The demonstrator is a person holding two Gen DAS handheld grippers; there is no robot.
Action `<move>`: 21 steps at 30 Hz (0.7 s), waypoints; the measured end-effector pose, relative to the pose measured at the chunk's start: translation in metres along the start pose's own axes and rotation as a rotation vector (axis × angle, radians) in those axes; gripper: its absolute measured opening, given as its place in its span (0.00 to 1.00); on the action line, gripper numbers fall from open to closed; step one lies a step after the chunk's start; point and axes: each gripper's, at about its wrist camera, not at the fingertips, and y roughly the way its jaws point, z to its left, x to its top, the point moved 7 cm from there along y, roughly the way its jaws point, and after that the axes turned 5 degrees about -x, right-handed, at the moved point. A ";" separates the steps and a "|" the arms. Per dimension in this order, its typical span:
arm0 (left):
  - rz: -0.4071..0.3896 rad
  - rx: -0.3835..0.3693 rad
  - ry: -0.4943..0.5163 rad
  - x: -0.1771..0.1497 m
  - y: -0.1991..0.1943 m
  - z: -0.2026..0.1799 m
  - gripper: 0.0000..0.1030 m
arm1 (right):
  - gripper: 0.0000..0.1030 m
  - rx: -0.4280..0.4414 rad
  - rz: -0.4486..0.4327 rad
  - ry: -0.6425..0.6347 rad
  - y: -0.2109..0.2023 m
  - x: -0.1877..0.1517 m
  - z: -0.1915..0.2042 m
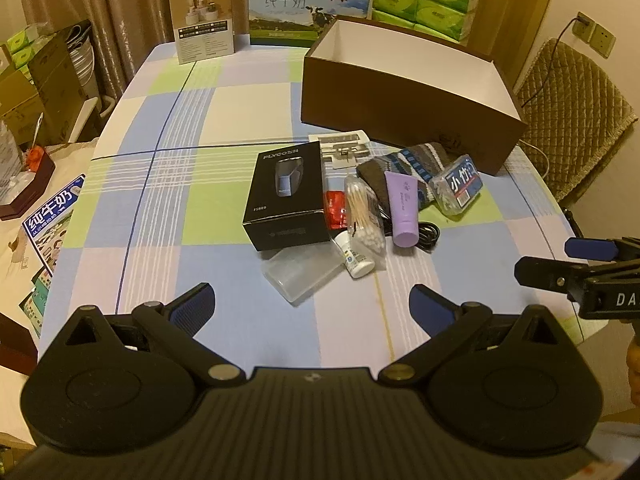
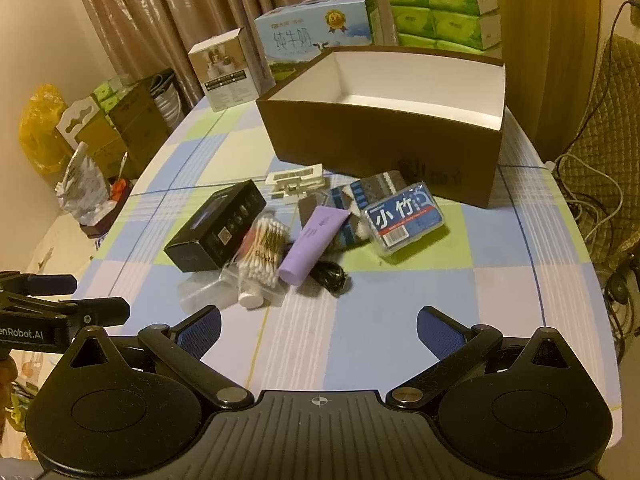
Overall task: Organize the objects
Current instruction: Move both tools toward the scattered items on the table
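Right wrist: brown box (image 2: 380, 136) empty, nothing sorted.
Whole pile incl. black box (image 2: 216, 232), purple tube (image 2: 310, 246) left; left gripper (image 1: 312, 308), right gripper (image 2: 318, 330) wide open, empty.

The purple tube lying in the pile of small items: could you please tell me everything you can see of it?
The purple tube is a soft-looking, squeezable lilac tube with faint dark print along its body. Its flat crimped end points toward the brown box; its round, same-coloured cap end faces the camera. It lies on its side, leaning on the striped sock, with the black cable by its cap and the cotton swab pack alongside. Neither set of tongs touches it.
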 end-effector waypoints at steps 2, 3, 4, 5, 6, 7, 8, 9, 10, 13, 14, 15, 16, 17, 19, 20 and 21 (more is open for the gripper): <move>-0.001 0.005 -0.007 0.002 0.002 0.000 0.99 | 0.98 0.009 0.001 -0.001 0.002 0.002 -0.003; -0.002 0.007 -0.011 0.003 0.003 0.000 0.99 | 0.98 0.010 0.001 -0.003 0.004 0.004 -0.005; -0.002 0.010 -0.015 0.005 0.004 0.000 0.99 | 0.98 0.011 0.000 -0.005 0.005 0.005 -0.006; -0.003 0.012 -0.019 0.007 0.005 0.000 0.99 | 0.98 0.013 -0.003 -0.009 0.007 0.007 -0.009; -0.004 0.015 -0.024 0.008 0.006 0.000 0.99 | 0.98 0.012 -0.005 -0.013 0.008 0.009 -0.011; -0.004 0.019 -0.028 0.009 0.007 0.000 0.99 | 0.98 0.009 -0.012 -0.020 0.010 0.011 -0.013; -0.004 0.022 -0.032 0.011 0.008 0.001 0.99 | 0.98 0.011 -0.023 -0.031 0.011 0.013 -0.016; -0.004 0.025 -0.036 0.012 0.009 0.001 0.99 | 0.98 0.011 -0.031 -0.042 0.012 0.015 -0.019; -0.002 0.028 -0.041 0.013 0.011 0.002 0.99 | 0.98 0.009 -0.037 -0.049 0.013 0.017 -0.021; -0.001 0.033 -0.062 0.017 0.016 0.005 0.99 | 0.98 0.009 -0.057 -0.067 0.019 0.024 -0.031; -0.002 0.035 -0.069 0.018 0.018 0.006 0.99 | 0.98 0.012 -0.063 -0.075 0.022 0.026 -0.035; -0.002 0.039 -0.075 0.020 0.019 0.007 0.99 | 0.98 0.011 -0.068 -0.083 0.024 0.028 -0.038; -0.003 0.040 -0.080 0.022 0.021 0.008 0.99 | 0.98 0.009 -0.073 -0.092 0.027 0.031 -0.041; -0.004 0.041 -0.084 0.023 0.023 0.009 0.99 | 0.98 0.013 -0.078 -0.103 0.031 0.033 -0.044; -0.004 0.048 -0.093 0.026 0.027 0.011 0.99 | 0.98 0.016 -0.087 -0.120 0.037 0.037 -0.050; -0.005 0.050 -0.099 0.028 0.029 0.012 0.99 | 0.98 0.018 -0.088 -0.129 0.042 0.038 -0.053; -0.003 0.054 -0.105 0.029 0.031 0.013 0.99 | 0.98 0.030 -0.092 -0.139 0.046 0.040 -0.056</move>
